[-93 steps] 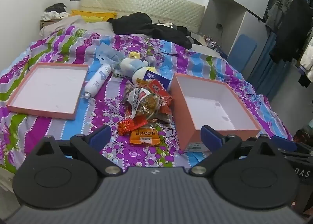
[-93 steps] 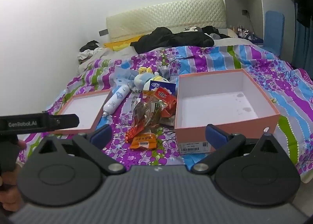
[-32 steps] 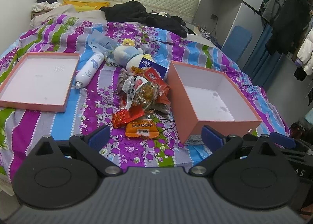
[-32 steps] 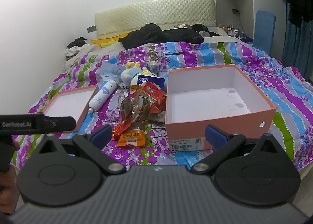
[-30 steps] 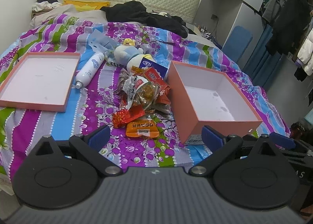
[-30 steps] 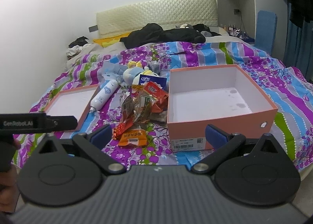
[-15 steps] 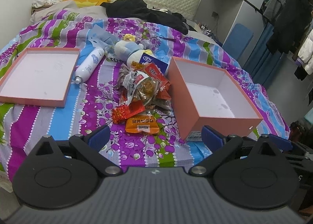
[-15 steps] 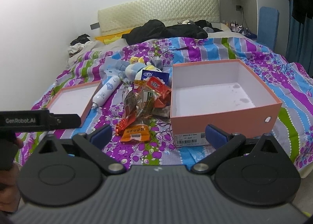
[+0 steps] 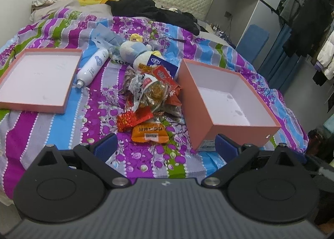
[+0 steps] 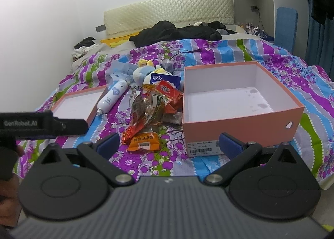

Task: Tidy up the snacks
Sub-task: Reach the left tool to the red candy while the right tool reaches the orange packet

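A heap of snack packets [image 9: 153,93] [image 10: 154,105] lies on the striped bedspread, with an orange packet [image 9: 149,133] [image 10: 144,141] and a red foil one [image 9: 133,118] nearest me. To its right stands an open pink box [image 9: 210,118] [image 10: 235,130], empty inside. My left gripper [image 9: 165,149] hovers open just short of the orange packet. In the right wrist view my right gripper [image 10: 170,144] is open too, above the bed's near edge between packet and box. Neither holds anything.
The box's pink lid [image 9: 12,101] [image 10: 91,113] lies upturned at the left. A white spray bottle [image 9: 91,68], a plush toy [image 9: 135,51] and a blue-white carton [image 9: 165,66] lie behind the snacks. Dark clothes [image 9: 150,11] cover the bed's head. Hanging coats [image 9: 309,13] are at right.
Both grippers have moved forward and slightly down toward the bed; the snacks and box appear larger. Nothing on the bed has shifted, and both grippers stay open.
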The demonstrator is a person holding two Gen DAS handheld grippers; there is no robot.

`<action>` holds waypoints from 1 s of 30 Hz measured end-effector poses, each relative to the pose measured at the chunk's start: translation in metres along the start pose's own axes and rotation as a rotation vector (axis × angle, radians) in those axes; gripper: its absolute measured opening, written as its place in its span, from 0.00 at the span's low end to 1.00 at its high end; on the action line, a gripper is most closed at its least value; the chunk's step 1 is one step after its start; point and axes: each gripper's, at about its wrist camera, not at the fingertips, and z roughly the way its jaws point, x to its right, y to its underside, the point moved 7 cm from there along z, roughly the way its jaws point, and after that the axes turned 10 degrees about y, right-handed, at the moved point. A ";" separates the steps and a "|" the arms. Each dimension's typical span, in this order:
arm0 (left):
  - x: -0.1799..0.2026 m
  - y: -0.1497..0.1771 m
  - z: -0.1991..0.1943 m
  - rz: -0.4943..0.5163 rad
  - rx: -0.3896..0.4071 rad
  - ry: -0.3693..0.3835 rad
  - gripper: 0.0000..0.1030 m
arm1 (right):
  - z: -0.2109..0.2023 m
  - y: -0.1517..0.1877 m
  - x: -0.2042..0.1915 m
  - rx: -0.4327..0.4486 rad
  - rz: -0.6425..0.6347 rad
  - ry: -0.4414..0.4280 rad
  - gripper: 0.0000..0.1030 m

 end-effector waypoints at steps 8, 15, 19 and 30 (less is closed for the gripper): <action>-0.019 -0.006 0.020 0.014 -0.008 -0.007 0.98 | 0.021 0.010 -0.007 0.012 0.008 0.028 1.00; -0.041 0.001 0.044 0.012 -0.063 -0.005 0.98 | 0.045 0.029 -0.031 -0.003 -0.010 -0.025 1.00; -0.053 0.002 0.056 0.041 -0.069 0.006 0.98 | 0.056 0.039 -0.042 -0.003 -0.027 -0.055 1.00; -0.089 0.018 0.112 0.053 -0.133 0.037 0.97 | 0.097 0.072 -0.067 -0.025 -0.094 -0.037 0.72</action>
